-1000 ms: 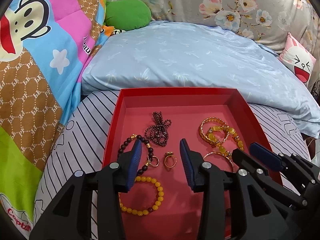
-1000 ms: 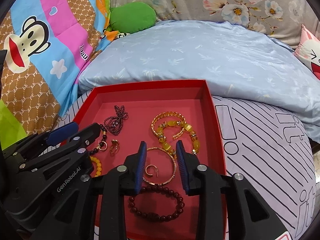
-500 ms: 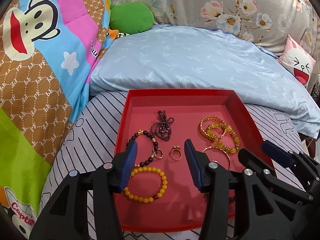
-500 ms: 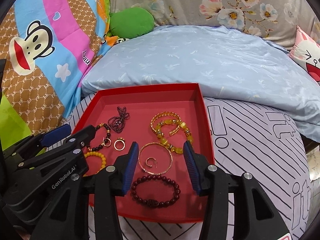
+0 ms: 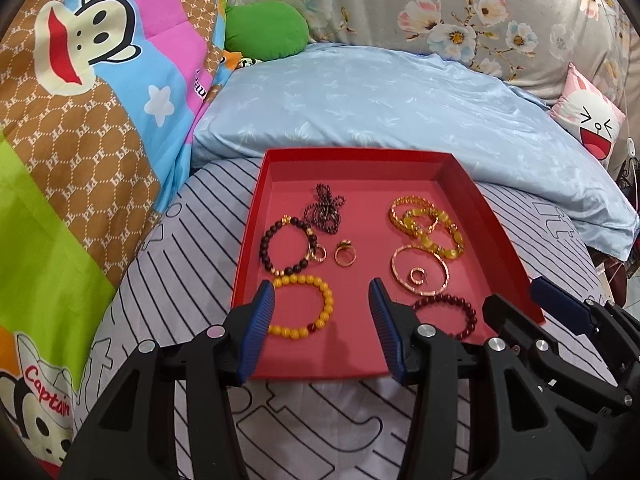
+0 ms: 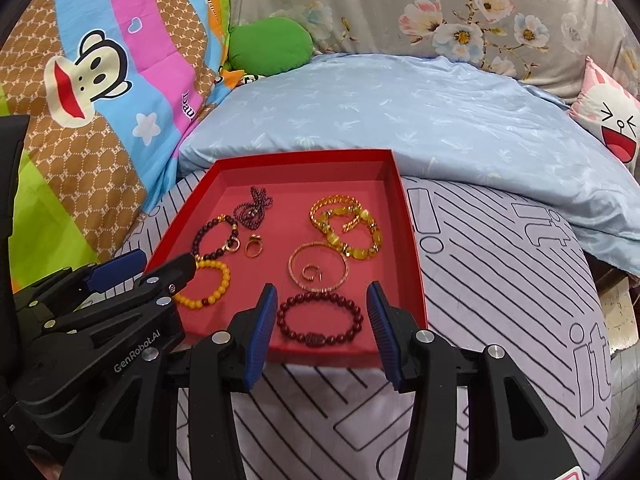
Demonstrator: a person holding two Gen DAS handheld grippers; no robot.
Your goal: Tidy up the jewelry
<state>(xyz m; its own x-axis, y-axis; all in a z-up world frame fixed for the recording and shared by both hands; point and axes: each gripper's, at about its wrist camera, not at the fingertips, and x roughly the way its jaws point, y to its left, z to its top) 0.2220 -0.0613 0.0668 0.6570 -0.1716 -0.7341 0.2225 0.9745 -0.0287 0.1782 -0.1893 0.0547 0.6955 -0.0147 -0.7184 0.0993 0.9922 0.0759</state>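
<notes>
A red tray (image 5: 504, 236) is seen resting on a striped cushion (image 5: 192, 248); behind it a pale blue pillow (image 5: 400, 104) is laid. A cartoon quilt (image 5: 80, 120) is draped at far left, with a green cushion (image 5: 264, 28) near its upper edge.

All jewelry is kept inside the tray. Along its left side a dark bracelet (image 5: 286, 246) is laid, with a yellow bracelet (image 5: 304, 306) just below it, nearer the front wall. A dark chain (image 5: 324, 212) is bunched toward the back. Two gold rings (image 5: 346, 254) are placed near the middle, one touching the dark bracelet. At right a pile of amber bracelets (image 5: 428, 226) is heaped, some overlapping. Just in front of it a thin gold bangle (image 5: 420, 270) is laid, overlapping the pile's near edge, with a small curled ring (image 5: 418, 276) inside its loop. A maroon bracelet (image 6: 320, 320) is set at the front right corner.

The left gripper (image 5: 322, 326) is held over the tray's front left; its jaws are parted moderately, with nothing gripped, and the yellow bracelet is framed in the gap below. The right gripper (image 6: 322, 326) is held beside it to the right; its jaws are likewise parted and empty, with the maroon bracelet framed between them, untouched.
</notes>
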